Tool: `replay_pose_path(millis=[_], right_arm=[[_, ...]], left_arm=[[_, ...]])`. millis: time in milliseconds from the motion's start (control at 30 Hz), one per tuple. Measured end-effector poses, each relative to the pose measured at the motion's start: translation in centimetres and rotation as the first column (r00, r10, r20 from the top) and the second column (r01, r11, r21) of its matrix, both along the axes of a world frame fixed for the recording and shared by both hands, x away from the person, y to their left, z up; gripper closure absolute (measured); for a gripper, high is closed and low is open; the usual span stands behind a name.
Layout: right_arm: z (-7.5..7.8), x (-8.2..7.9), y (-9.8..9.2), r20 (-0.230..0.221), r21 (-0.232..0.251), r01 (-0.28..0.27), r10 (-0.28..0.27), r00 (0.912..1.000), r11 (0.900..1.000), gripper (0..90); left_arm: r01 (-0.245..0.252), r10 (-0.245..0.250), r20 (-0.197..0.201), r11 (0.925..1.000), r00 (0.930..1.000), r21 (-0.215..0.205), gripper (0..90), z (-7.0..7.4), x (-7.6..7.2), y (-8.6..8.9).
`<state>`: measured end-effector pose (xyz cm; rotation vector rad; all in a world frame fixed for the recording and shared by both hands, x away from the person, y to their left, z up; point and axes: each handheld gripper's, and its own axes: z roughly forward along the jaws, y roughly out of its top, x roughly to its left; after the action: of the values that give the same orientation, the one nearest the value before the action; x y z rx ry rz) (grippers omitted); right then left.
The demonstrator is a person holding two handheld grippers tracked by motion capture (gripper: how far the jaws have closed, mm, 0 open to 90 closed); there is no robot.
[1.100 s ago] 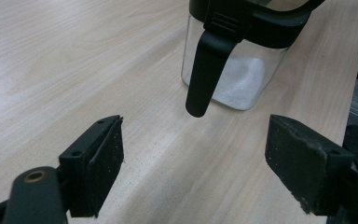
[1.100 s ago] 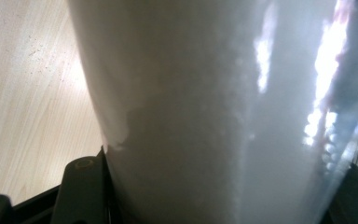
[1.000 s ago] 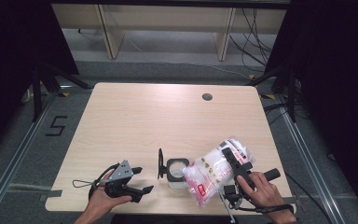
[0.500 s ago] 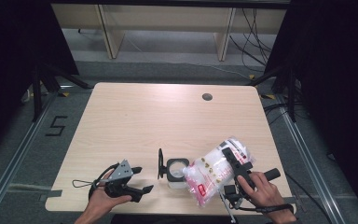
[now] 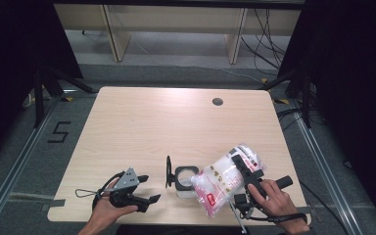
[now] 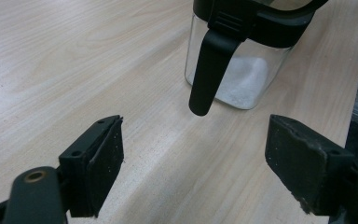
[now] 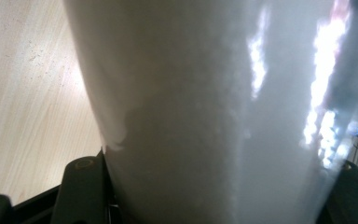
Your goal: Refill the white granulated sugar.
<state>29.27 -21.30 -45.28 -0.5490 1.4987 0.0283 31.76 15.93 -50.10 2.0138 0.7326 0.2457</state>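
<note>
Pale wood table (image 5: 142, 127) stands over a grey floor with a "5" marked in tape (image 5: 58, 132) off its left edge and dark curtains on both sides. At the near left, the left hand-held gripper (image 5: 147, 188) rests on the table in the person's left hand (image 5: 108, 211), its jaws spread wide with nothing between them; in the left gripper view the two black pads (image 6: 100, 163) stand well apart over bare wood, short of the jar. Near the front edge, toward the middle, sits a small clear glass jar (image 5: 185, 180) with a black rim, its black lid (image 5: 168, 171) flipped up on the left side, and a little white powder at the bottom (image 6: 242, 81). Just right of it, the right hand-held gripper (image 5: 245, 169) pinches a clear plastic bag of white grains (image 5: 223, 181), tilted with its lower end over the jar's mouth; the jaws sit fairly wide around the bag's bulk. Red printing shows on the bag's lower end (image 5: 209, 199), too small to read
</note>
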Motion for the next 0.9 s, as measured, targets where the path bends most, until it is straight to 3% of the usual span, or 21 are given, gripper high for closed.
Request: replay_pose_path(millis=[100,133,200,233,333,433,467,533,567,600,633,667,800,833,900], right_arm=[[-0.10,0.11,0.03,-0.030,0.007,0.002,-0.002,0.9996,1.000,39.0],[-0.49,0.20,-0.11,-0.063,0.054,0.018,-0.014,0.9979,0.998,39.0],[-0.27,0.03,-0.07,-0.051,0.027,0.036,-0.035,0.9981,0.999,39.0],[-0.24,0.23,-0.18,-0.032,0.025,0.004,-0.003,0.9995,1.000,39.0],[0.04,0.07,-0.30,-0.032,-0.009,0.052,-0.053,0.9981,0.999,39.0],[-0.16,0.28,-0.30,-0.033,0.026,0.011,-0.010,0.9994,1.000,39.0],[-0.23,0.13,-0.31,-0.048,0.028,0.044,-0.042,0.9980,0.999,38.9],[-0.10,0.20,-0.34,-0.019,0.012,0.018,-0.017,0.9997,1.000,38.9],[-0.09,0.12,-0.36,-0.037,0.003,0.043,-0.043,0.9984,0.999,38.9],[0.01,0.03,-0.30,-0.031,-0.001,0.042,-0.042,0.9986,0.999,39.0],[-0.14,0.11,-0.39,-0.038,0.007,0.042,-0.042,0.9984,0.999,38.9],[-0.19,0.15,-0.41,-0.035,0.010,0.033,-0.033,0.9988,0.999,39.0],[-0.21,0.10,-0.41,-0.037,0.013,0.037,-0.037,0.9986,0.999,38.9],[-0.05,-0.06,-0.29,-0.030,0.000,0.047,-0.047,0.9984,0.999,39.0],[0.15,-0.11,-0.21,-0.005,-0.006,0.026,-0.026,0.9996,1.000,39.0]], left_arm=[[0.013,-0.013,0.017,0.9999,0.9998,0.003,18.9,0.01,0.02,0.05],[0.008,-0.008,0.015,1.0000,0.9999,-0.004,18.9,-0.02,0.03,-0.03],[-0.008,0.008,0.005,1.0000,1.0000,-0.003,18.9,0.02,-0.09,-0.09],[-0.004,0.004,0.015,1.0000,0.9999,-0.009,18.9,-0.06,-0.04,-0.17],[0.021,-0.022,0.023,0.9996,0.9995,0.016,18.9,-0.01,0.18,-0.02],[0.016,-0.016,0.019,0.9999,0.9997,0.001,18.9,-0.03,0.09,-0.11],[0.016,-0.016,0.019,0.9999,0.9997,0.001,18.9,-0.03,0.09,-0.11],[0.014,-0.014,0.025,0.9999,0.9996,0.001,18.9,-0.02,0.09,-0.11],[0.013,-0.013,0.022,0.9999,0.9997,-0.005,18.9,-0.04,0.13,-0.18],[0.019,-0.019,0.024,0.9998,0.9995,0.010,18.9,-0.01,0.18,-0.11],[0.002,-0.002,0.005,1.0000,1.0000,-0.004,18.9,-0.02,0.00,-0.26],[0.019,-0.019,0.013,0.9998,0.9997,0.011,18.9,0.07,0.06,-0.21],[0.024,-0.024,0.019,0.9997,0.9995,0.001,18.9,0.00,0.02,-0.31],[0.015,-0.015,0.002,0.9999,0.9999,-0.001,18.9,-0.01,-0.11,-0.33],[0.024,-0.024,0.021,0.9996,0.9995,0.017,18.9,0.10,-0.04,-0.13]])
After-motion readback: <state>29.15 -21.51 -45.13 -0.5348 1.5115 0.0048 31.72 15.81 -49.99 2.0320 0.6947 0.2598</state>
